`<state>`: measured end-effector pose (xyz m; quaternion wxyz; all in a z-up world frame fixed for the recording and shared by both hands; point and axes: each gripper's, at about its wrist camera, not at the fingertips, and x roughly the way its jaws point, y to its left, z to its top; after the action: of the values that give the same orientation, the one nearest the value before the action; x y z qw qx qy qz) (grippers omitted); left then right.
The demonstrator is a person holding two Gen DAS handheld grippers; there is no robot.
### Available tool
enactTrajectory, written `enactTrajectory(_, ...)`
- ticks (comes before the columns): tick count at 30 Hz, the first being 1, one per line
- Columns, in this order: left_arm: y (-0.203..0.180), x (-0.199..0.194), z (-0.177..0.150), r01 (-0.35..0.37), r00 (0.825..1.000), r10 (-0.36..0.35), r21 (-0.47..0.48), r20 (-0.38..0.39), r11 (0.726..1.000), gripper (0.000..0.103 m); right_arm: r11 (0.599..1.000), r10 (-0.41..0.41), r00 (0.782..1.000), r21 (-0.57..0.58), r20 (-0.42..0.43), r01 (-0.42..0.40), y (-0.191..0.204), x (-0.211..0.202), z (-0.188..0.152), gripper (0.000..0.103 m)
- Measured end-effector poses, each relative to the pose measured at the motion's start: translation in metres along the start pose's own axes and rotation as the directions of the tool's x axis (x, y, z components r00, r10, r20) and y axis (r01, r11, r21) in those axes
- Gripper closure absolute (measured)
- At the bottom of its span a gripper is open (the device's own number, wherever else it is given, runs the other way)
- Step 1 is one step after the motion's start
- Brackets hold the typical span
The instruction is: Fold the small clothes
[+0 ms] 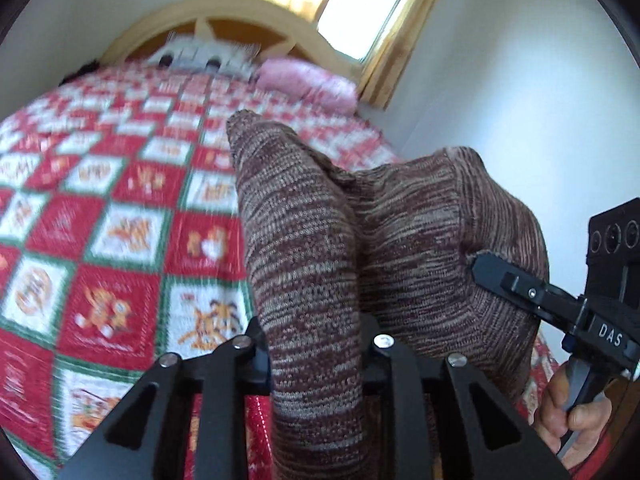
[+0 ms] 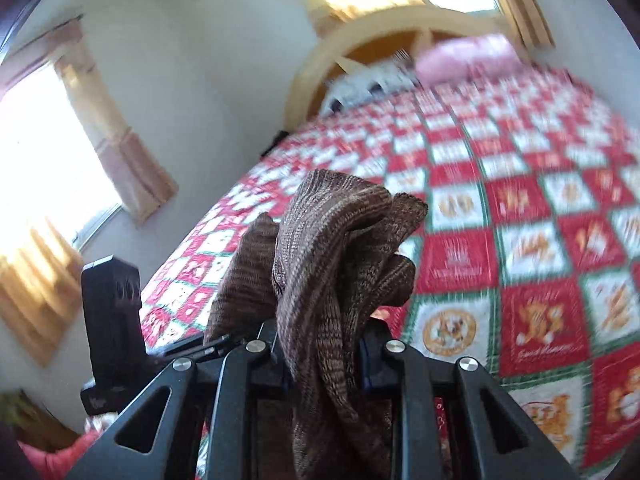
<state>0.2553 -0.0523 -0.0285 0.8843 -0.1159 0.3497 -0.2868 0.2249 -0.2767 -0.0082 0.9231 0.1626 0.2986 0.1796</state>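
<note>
Both the left gripper (image 1: pixel 316 344) and right gripper (image 2: pixel 320 354) clenched the brown striped knitted garment (image 1: pixel 360 220) above the red checkered quilt (image 1: pixel 120 208); folding seemed hardly begun.

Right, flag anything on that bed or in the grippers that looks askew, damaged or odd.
Nothing looks damaged or spilled. The brown knit garment is bunched and twisted rather than flat, pinched by the left gripper and the right gripper above the checked quilt. The pink pillow lies at the headboard.
</note>
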Motion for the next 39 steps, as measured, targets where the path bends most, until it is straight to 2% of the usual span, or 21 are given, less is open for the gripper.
enactTrajectory(2, -0.004, -0.026, 0.002, 0.022, 0.999, -0.023, 0.034, 0.030, 0.999, 0.077, 0.999, 0.048, 0.999, -0.005, 0.020, -0.048, 0.006, -0.022, 0.002, 0.079)
enactTrajectory(5, -0.014, -0.052, 0.003, 0.021, 0.998, -0.025, 0.076, 0.050, 0.997, 0.077, 0.991, 0.121, 0.992, 0.050, 0.045, -0.123, 0.011, -0.039, 0.004, 0.079)
enactTrajectory(9, -0.017, -0.080, -0.006, -0.030, 0.998, 0.023, 0.126, 0.061, 0.992, 0.077, 0.987, 0.146, 0.987, 0.055, 0.062, -0.149, 0.035, -0.052, -0.008, 0.079)
enactTrajectory(12, -0.004, -0.089, -0.018, -0.054, 0.998, 0.051, 0.087, 0.036, 0.995, 0.077, 0.993, 0.119, 0.992, 0.023, 0.036, -0.120, 0.057, -0.049, -0.020, 0.079)
enactTrajectory(17, 0.014, -0.093, -0.041, -0.153, 0.988, 0.153, 0.079, 0.008, 0.985, 0.077, 0.997, 0.077, 0.997, -0.016, 0.003, -0.077, 0.090, -0.034, -0.048, 0.079)
enactTrajectory(19, 0.020, -0.094, -0.047, -0.215, 0.977, 0.215, 0.078, -0.002, 0.974, 0.077, 0.997, 0.073, 0.997, -0.018, -0.014, -0.073, 0.099, -0.024, -0.057, 0.079)
enactTrajectory(22, 0.030, -0.096, -0.050, -0.261, 0.965, 0.263, 0.068, -0.016, 0.963, 0.077, 0.998, 0.063, 0.998, -0.021, -0.030, -0.063, 0.109, -0.008, -0.068, 0.079)
enactTrajectory(26, 0.045, -0.103, -0.054, -0.295, 0.955, 0.296, 0.041, -0.022, 0.955, 0.077, 0.997, 0.068, 0.996, -0.018, -0.057, -0.069, 0.120, 0.010, -0.073, 0.079)
enactTrajectory(31, 0.064, -0.111, -0.053, -0.348, 0.938, 0.348, 0.028, -0.001, 0.937, 0.077, 0.996, 0.049, 0.996, -0.073, -0.069, -0.054, 0.142, 0.033, -0.072, 0.079)
enactTrajectory(35, 0.086, -0.118, -0.051, -0.364, 0.931, 0.365, -0.014, 0.005, 0.931, 0.077, 0.993, 0.062, 0.995, -0.094, -0.084, -0.069, 0.157, 0.058, -0.066, 0.079)
enactTrajectory(39, 0.105, -0.122, -0.045, -0.405, 0.914, 0.405, -0.024, 0.023, 0.914, 0.077, 0.989, 0.074, 0.993, -0.124, -0.091, -0.085, 0.175, 0.080, -0.059, 0.079)
